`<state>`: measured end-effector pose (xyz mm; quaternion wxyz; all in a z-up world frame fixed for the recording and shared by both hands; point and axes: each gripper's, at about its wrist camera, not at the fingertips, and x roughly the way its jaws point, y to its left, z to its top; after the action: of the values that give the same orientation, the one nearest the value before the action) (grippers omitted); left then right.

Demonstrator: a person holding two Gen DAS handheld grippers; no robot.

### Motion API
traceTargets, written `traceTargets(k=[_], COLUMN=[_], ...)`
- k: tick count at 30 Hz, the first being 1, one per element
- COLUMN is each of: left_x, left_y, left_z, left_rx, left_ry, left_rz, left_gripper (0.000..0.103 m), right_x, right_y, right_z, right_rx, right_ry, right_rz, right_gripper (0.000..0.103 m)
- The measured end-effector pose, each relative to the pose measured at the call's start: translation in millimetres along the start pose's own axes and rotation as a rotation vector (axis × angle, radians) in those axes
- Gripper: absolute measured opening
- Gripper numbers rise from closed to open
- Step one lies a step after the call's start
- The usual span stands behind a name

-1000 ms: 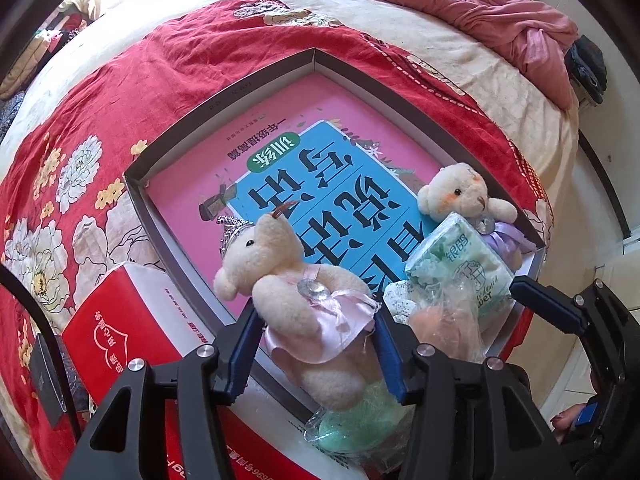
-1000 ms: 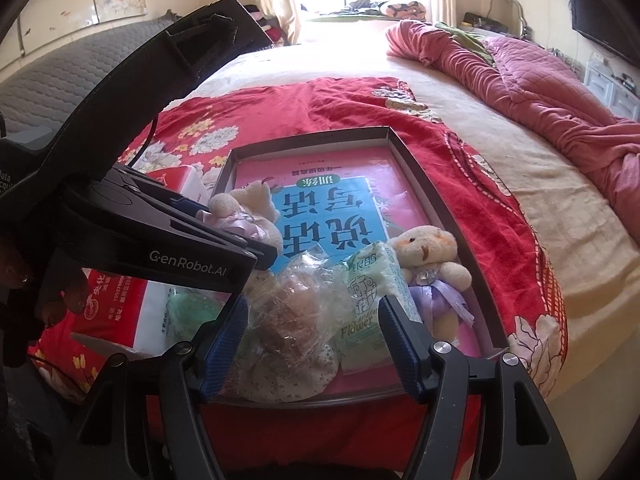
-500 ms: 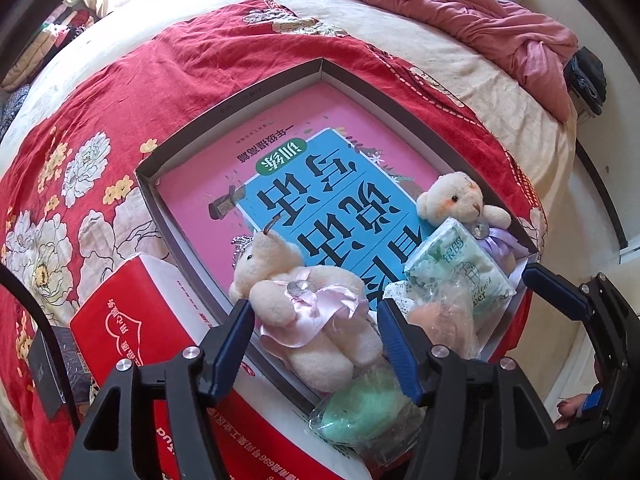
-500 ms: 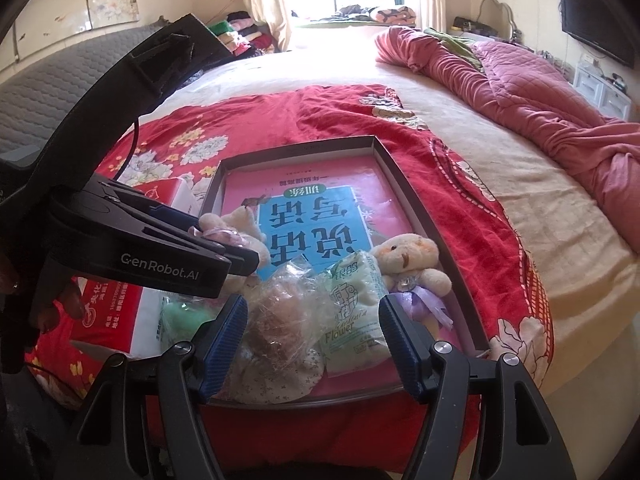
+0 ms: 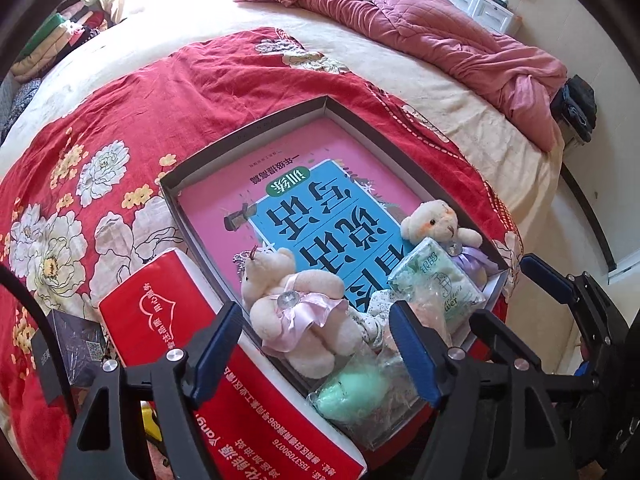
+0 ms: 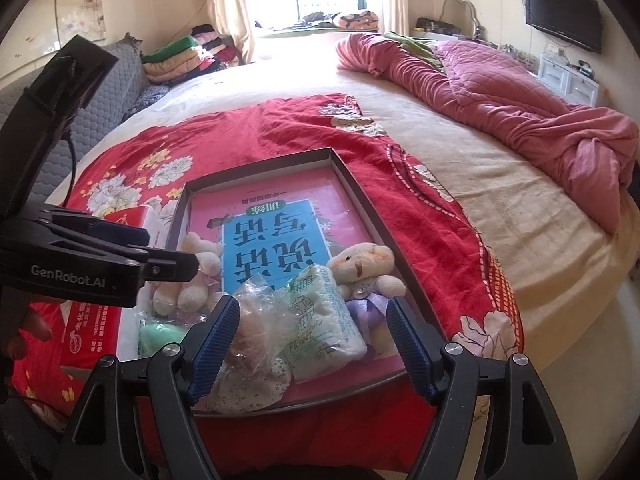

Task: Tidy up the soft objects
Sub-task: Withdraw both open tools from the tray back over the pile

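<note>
A dark shallow box (image 5: 224, 148) (image 6: 360, 188) with a pink and blue book (image 5: 320, 216) lies on the bed. At its near end lie a bear in a pink dress (image 5: 296, 308) (image 6: 196, 276), a bear in a purple dress (image 5: 436, 224) (image 6: 364, 268), a green tissue pack (image 5: 436, 284) (image 6: 320, 320), a clear bag with a brownish item (image 6: 256, 324) and a green soft item in plastic (image 5: 352, 392) (image 6: 160, 332). My left gripper (image 5: 312, 356) is open and empty, just short of the pink-dress bear. My right gripper (image 6: 312, 344) is open and empty before the tissue pack.
A red tissue box (image 5: 168, 320) (image 6: 80, 336) lies left of the dark box. A red floral blanket (image 5: 120, 120) covers the bed, with a pink quilt (image 6: 520, 100) bunched at the far right. The bed edge (image 5: 560, 168) is on the right.
Both grippers have drawn back and up from the box. The pink-dress bear, earlier between the left fingers, now lies free in the box beyond them.
</note>
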<state>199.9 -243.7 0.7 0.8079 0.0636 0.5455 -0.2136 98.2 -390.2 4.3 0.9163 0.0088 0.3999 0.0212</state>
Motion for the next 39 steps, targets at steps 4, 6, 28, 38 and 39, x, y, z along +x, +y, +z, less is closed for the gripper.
traceTargets(k=[4,6,28,38,39], left_x=[-15,-25,-96,-118,-120], left_y=[2,3,20,33,34], left_z=[-6,-9,-30,-58,-61], left_rx=[-0.014,-0.013,-0.05,-0.084,-0.086], left_ry=[-0.028,-0.058,-0.195,-0.22,-0.224], left_rz=[-0.023,-0.016,0.018,0.082,0.085], left_gripper=[0.08,0.084,0.087,0.089,0.089], right_x=[-6,-9,-60,-101,-104], right_y=[0,1,10,40,44], right_z=[2,3,19,31,31], right_rx=[0.015,0.014,0.045,-0.012,-0.023], right_ry=[-0.014,-0.025,-0.114,-0.218,-0.225], right_rz=[-0.026,-0.037,-0.147,-0.18,-0.177], right_gripper=[0.078,0.078,0.079,0.079,0.079])
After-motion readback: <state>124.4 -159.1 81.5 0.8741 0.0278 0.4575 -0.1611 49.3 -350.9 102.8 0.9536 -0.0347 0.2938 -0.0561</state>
